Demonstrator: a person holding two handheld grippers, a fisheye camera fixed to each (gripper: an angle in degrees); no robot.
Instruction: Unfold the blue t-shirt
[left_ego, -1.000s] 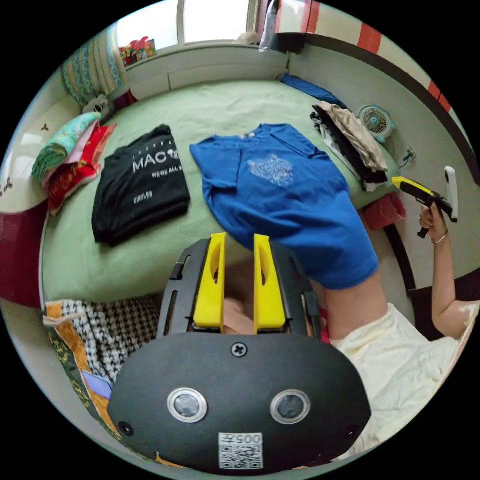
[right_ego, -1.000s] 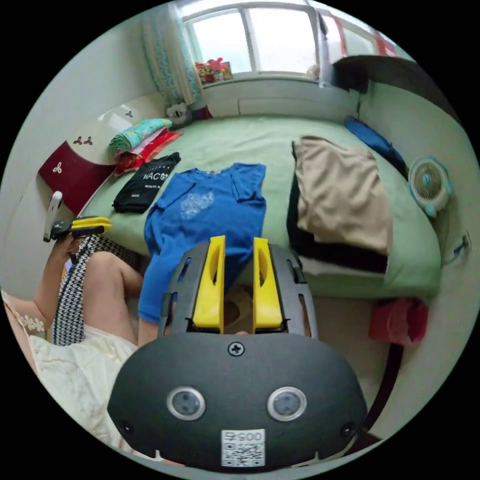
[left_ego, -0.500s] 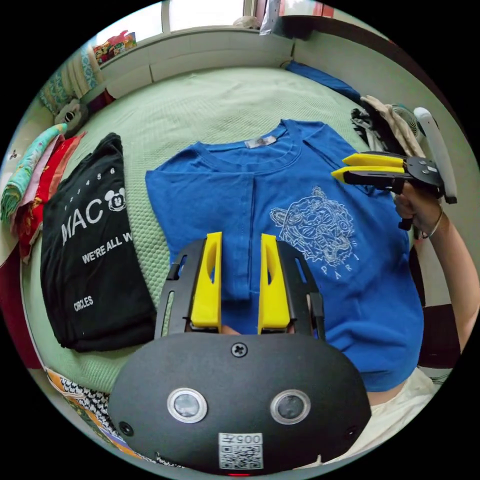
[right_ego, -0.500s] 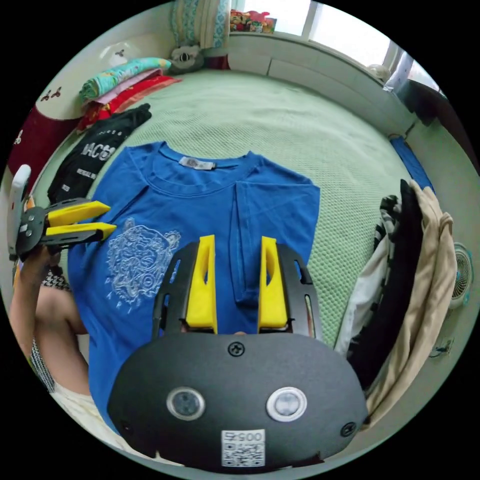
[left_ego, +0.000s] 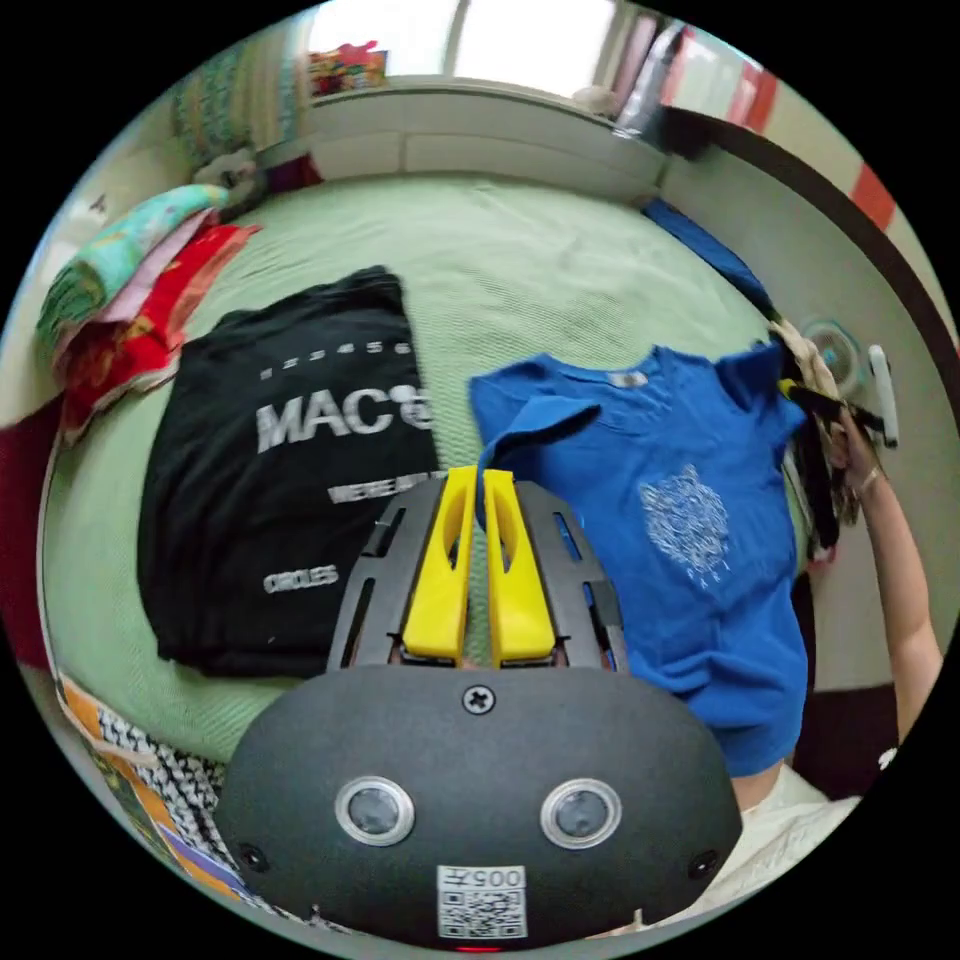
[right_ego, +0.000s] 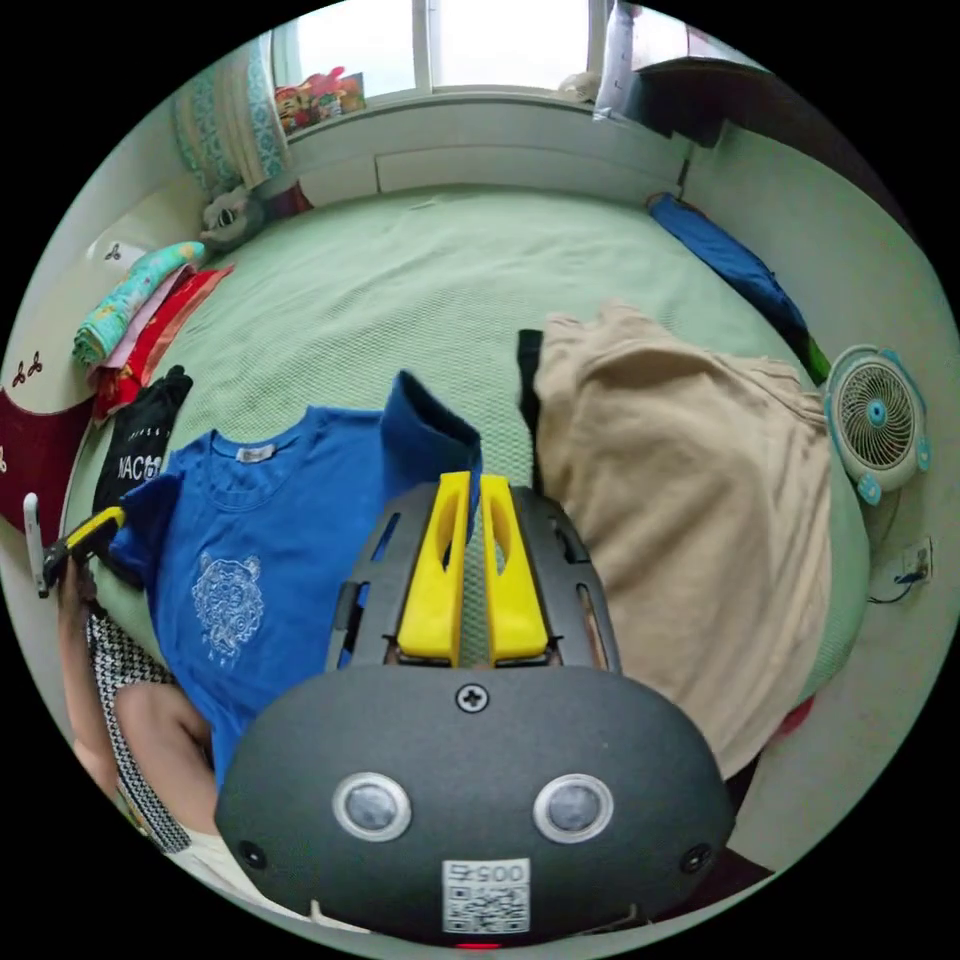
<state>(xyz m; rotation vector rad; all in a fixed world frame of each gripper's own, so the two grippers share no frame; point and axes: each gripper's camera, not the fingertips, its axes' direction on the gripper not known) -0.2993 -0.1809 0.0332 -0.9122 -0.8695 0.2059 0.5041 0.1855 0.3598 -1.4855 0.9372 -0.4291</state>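
Note:
The blue t-shirt (left_ego: 680, 520) lies chest-up with a pale printed motif near the bed's front edge, its hem hanging over a person's knee. In the left gripper view my left gripper (left_ego: 479, 475) is shut on one lifted sleeve, beside the folded black t-shirt (left_ego: 290, 470). At the far side the right gripper (left_ego: 800, 390) holds the other sleeve. In the right gripper view my right gripper (right_ego: 466, 480) is shut on a raised sleeve (right_ego: 430, 420) of the blue t-shirt (right_ego: 240, 570). The left gripper (right_ego: 95, 525) pinches the opposite sleeve.
A green bedspread (left_ego: 520, 260) covers the bed. A tan garment on a pile (right_ego: 690, 480) lies right beside the right gripper. Folded colourful bedding (left_ego: 130, 290) sits at the far left, a small fan (right_ego: 878, 420) on the right. A person's arm (left_ego: 905, 570) reaches across.
Both grippers went from open above the folded-in sleeves to shut on them. They have drawn the sleeves outward, away from each other.

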